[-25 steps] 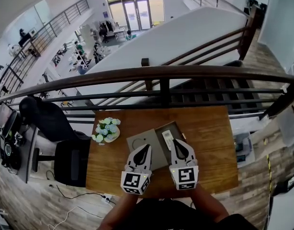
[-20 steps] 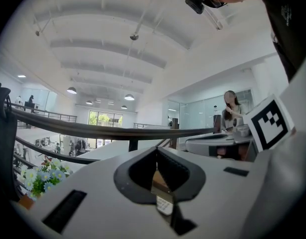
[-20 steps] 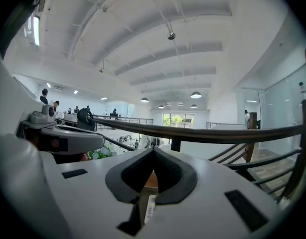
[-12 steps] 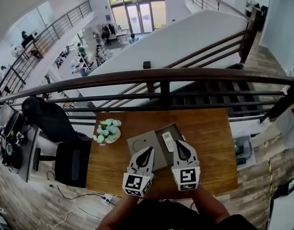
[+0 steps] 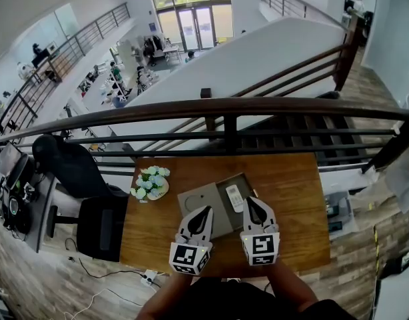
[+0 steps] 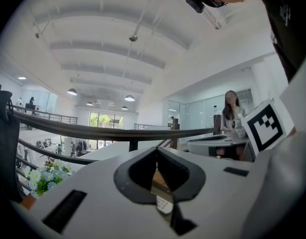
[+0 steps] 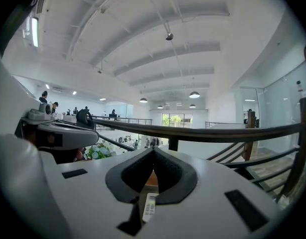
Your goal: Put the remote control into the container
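Your left gripper (image 5: 206, 211) and right gripper (image 5: 250, 203) are both closed and hold nothing, just in front of the grey container (image 5: 244, 180), where the remote control (image 5: 234, 197) lies inside.

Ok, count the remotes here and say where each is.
1. The white remote lies in the darker right half of the grey container, just ahead of the right gripper. It and the left gripper hide part of the container.
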Motion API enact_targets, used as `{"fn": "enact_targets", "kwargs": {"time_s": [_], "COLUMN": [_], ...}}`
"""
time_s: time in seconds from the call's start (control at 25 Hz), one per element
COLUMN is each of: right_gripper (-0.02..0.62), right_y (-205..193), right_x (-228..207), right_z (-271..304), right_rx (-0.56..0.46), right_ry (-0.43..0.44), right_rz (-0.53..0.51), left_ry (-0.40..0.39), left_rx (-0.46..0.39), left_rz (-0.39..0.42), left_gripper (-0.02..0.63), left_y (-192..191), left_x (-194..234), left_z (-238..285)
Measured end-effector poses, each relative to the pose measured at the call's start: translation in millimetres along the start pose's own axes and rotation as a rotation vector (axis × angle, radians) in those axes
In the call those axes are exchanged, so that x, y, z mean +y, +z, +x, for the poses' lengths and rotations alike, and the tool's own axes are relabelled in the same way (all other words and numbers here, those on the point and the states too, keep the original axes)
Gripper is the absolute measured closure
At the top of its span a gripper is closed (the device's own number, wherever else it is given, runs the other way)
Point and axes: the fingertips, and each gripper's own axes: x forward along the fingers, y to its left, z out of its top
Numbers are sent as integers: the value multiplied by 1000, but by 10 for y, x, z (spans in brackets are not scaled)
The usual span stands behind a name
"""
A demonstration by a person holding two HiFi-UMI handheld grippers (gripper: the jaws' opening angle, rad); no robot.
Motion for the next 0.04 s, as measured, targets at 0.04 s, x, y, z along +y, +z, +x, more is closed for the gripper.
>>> {"fn": "enact_targets", "kwargs": {"time_s": [0.04], "right_gripper": [568], "right_y": [-11], "right_x": [-9], "right_z": [-8], "right_rx": [2], "right_ry": [-2], "right_rz": [2], "left_ry": [3], "left_rx": [-1], "left_rz": [0], "left_gripper": [600], "left_y": [0], "left_x": [6], "left_z": [-10]}}
